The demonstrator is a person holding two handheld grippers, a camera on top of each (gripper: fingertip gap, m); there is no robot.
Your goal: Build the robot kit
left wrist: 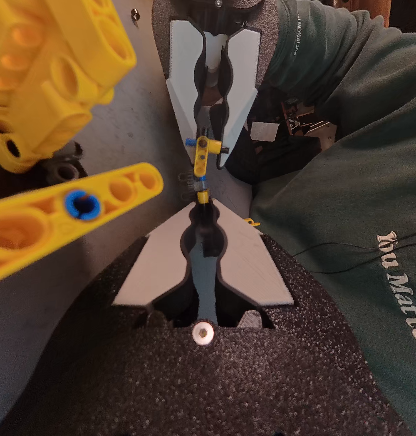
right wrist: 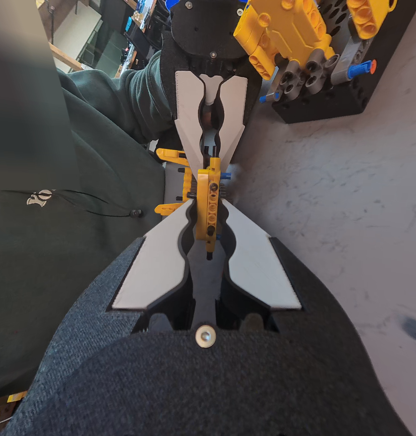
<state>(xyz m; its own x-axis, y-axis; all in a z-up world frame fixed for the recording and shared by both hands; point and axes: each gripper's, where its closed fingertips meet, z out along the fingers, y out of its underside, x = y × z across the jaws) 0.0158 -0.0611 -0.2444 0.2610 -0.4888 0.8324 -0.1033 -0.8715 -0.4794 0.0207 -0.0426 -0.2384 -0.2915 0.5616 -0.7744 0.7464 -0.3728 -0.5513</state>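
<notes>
**Both grippers closed on one small yellow beam assembly, held between them above the desk**

Left wrist view. The left gripper [left wrist: 203, 207] has its jaws drawn narrow, pinching a black axle at the lower end of a small yellow beam assembly [left wrist: 201, 157]. A yellow bush [left wrist: 202, 197] sits on that axle just above the fingertips. The assembly runs straight up to the right gripper [left wrist: 208, 151], which faces the camera from above and grips its far end, jaws likewise narrow. A blue pin [left wrist: 190, 141] projects from the assembly's upper left. At left, close to the lens and blurred, a long yellow beam [left wrist: 122, 188] carries a blue connector [left wrist: 82, 204] in one hole; above it stands a large yellow block of beams [left wrist: 53, 70]. The grey desk [left wrist: 122, 122] lies behind. A person's dark green sleeve [left wrist: 344, 165] fills the right side.

Right wrist view. The right gripper [right wrist: 208, 207] holds the yellow beam assembly [right wrist: 208, 207] between its fingertips, jaws narrow around it. The left gripper [right wrist: 210, 155] meets it from above, tips on the upper end. Yellow side pieces [right wrist: 169, 155] stick out to the left. At upper right, a yellow and grey model [right wrist: 296, 40] rests on a black perforated base [right wrist: 339, 106], which stands on the pale desk [right wrist: 332, 188]. The green garment [right wrist: 84, 165] occupies the left.
</notes>
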